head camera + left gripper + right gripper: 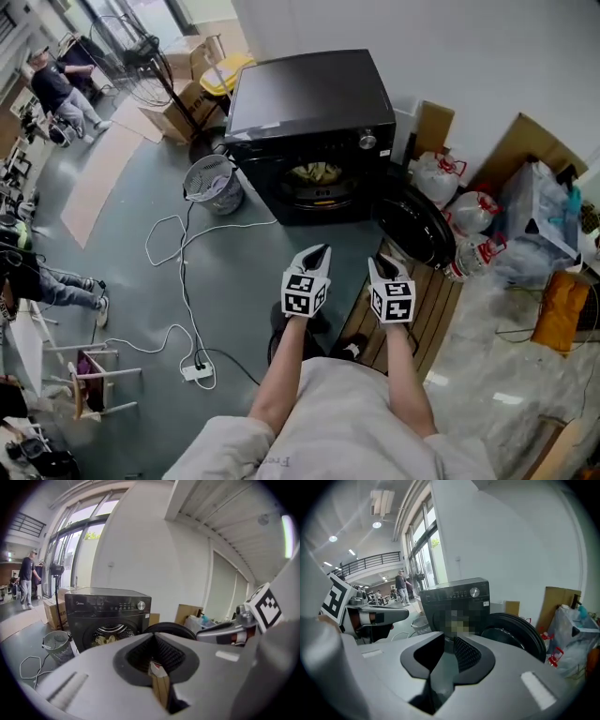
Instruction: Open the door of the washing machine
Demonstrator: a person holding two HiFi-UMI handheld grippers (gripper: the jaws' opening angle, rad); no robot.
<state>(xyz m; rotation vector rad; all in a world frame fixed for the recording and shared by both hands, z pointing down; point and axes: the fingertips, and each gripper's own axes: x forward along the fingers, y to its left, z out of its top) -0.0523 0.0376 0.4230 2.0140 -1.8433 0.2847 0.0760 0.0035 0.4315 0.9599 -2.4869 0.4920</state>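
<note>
Door (415, 225) hangs open rightward; left claw (322, 249) and right claw (382, 262) seemingly together.

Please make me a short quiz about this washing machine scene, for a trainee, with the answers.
1. True or false: the door of the washing machine is closed.
2. In the head view, what stands just left of the machine? A) a white mesh basket B) a ladder C) a bicycle
3. Does the left claw or the right claw touch the machine?
Key: 1 false, it hangs open at the right. 2 A. 3 No, both are held apart from it.
</note>
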